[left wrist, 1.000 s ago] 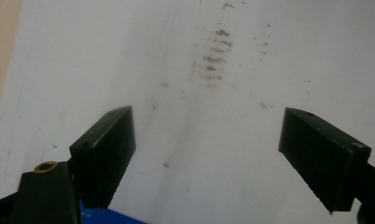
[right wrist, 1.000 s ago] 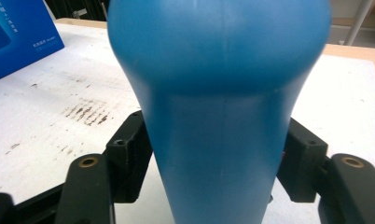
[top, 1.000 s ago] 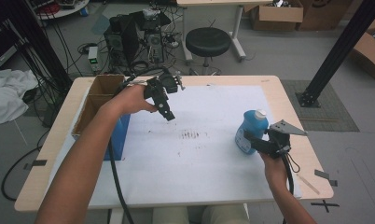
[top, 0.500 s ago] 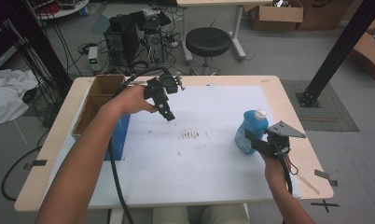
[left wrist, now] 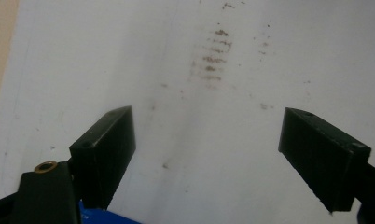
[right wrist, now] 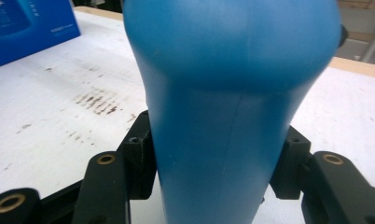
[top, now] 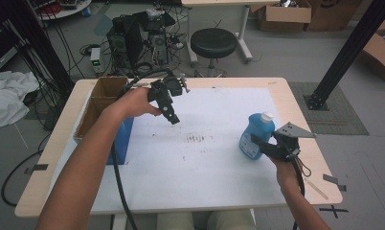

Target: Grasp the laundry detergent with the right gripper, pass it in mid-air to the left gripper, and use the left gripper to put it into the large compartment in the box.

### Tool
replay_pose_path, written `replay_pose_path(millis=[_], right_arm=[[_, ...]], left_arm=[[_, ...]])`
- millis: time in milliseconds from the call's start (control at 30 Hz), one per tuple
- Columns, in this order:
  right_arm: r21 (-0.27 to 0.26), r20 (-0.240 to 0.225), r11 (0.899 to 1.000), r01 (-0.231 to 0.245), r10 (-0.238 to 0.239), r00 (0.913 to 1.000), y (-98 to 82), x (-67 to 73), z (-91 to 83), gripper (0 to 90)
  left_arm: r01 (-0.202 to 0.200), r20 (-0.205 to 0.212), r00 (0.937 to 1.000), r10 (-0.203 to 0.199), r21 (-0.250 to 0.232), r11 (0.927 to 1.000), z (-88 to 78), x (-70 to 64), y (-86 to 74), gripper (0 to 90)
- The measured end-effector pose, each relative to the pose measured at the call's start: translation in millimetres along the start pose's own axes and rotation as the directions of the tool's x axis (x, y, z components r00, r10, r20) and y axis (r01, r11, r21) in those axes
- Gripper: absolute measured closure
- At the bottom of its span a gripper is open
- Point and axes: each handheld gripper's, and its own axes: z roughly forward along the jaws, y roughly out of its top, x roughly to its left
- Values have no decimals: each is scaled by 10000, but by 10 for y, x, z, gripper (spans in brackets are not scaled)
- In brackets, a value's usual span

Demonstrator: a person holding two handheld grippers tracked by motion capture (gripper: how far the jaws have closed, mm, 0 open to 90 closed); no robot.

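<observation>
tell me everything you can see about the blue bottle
The blue bottle looks like smooth, slightly glossy plastic with a white cap at the top. Its body is broad higher up and narrows where it is gripped. It stands roughly upright at the right side of the white table cover, near the table's right edge. The right tool has just been closing, and its black jaws now press on both sides of the narrow part. Any label is too small to read.

Blue plastic bottle (right wrist: pixel 232 107): we find its top and base cut off in the right gripper view. Blue box (right wrist: pixel 27 25) is cropped, print unreadable.
</observation>
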Motion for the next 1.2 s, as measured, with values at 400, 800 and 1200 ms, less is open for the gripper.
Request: replay_pose_path(millis=[400,800,1200], right_arm=[[25,-2248,9997,231,-219,9742,219,-104,-35,452],[-96,-4584,9947,1028,-958,8836,464,-184,50,451],[-539,-6126,9751,2153,-2025,7640,687,-21,189,451]], left_arm=[[-147,-11,9999,147,-115,9998,-90,-91,-10,192],[-590,-82,9982,589,-133,9982,-283,-268,53,193],[-960,-51,9954,960,-182,9952,-422,-404,82,195]])
